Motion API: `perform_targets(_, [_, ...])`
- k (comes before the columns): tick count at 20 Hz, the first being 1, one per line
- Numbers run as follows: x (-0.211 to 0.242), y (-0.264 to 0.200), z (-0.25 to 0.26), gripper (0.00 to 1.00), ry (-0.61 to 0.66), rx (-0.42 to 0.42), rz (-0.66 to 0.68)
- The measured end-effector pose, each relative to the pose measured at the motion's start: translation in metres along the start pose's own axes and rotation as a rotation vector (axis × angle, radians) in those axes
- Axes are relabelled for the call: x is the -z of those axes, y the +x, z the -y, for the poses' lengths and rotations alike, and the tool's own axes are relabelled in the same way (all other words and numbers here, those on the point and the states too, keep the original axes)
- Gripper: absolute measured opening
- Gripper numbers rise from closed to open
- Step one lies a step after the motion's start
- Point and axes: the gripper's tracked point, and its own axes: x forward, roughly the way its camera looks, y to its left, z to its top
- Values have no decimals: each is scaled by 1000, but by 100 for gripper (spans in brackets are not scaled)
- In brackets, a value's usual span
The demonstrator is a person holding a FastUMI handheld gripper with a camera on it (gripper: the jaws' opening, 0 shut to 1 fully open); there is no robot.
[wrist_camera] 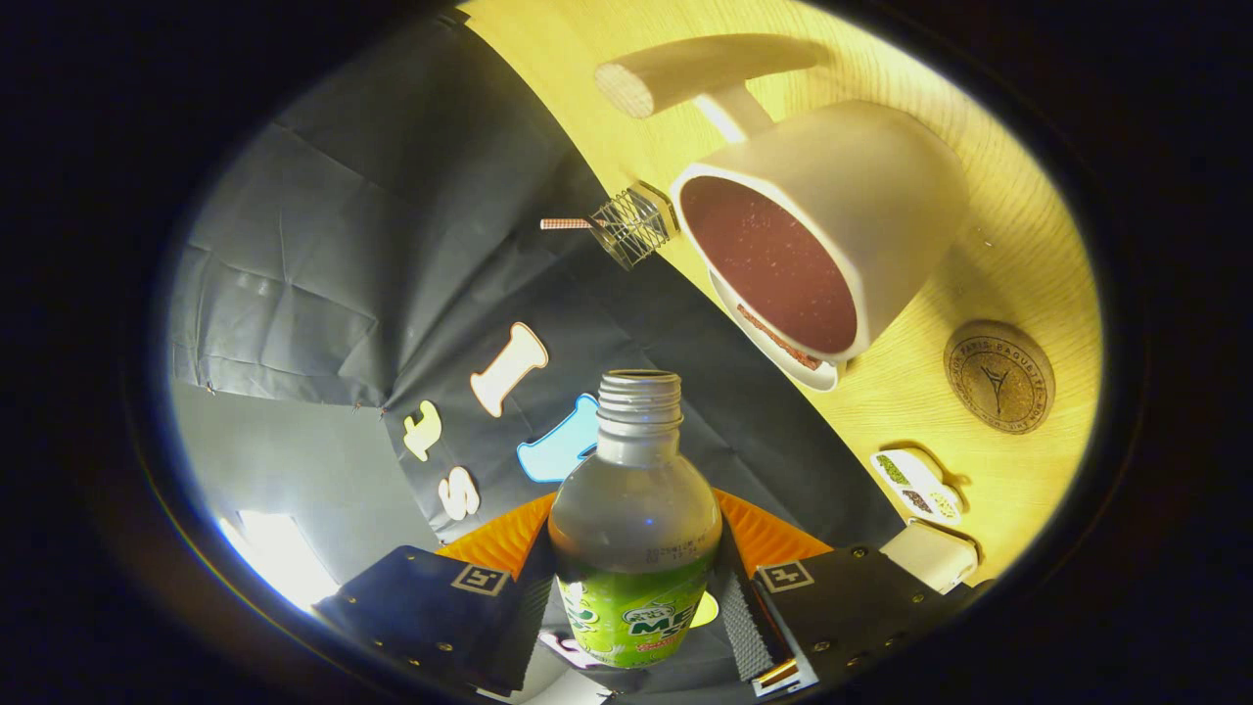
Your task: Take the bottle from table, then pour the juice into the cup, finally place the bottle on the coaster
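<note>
So the gripper point(636, 587) is rolled way over sideways, the tabletop runs up one side of its view. Both fingers point(431, 597) are clamped against the sides of the bottle point(634, 529), gripping it low on the body, with the open neck sticking out ahead of the fingertips.

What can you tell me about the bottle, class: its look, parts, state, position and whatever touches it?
The bottle is clear plastic with a green label low on its body and a ribbed, threaded neck. Its cap is off and the mouth is open. It looks mostly empty. It sits between the claw fingers, which press on both its sides, its neck pointing ahead along them. The whole view is tilted.
</note>
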Motion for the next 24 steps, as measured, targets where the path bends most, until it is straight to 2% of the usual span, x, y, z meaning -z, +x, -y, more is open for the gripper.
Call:
perform_targets(14, [-12,-1,-3,77,-39,-1,12])
perform_targets(21, [-17,-4,3,77,-90,19,10])
perform_targets(24, [-12,-4,7,77,-170,43,-3])
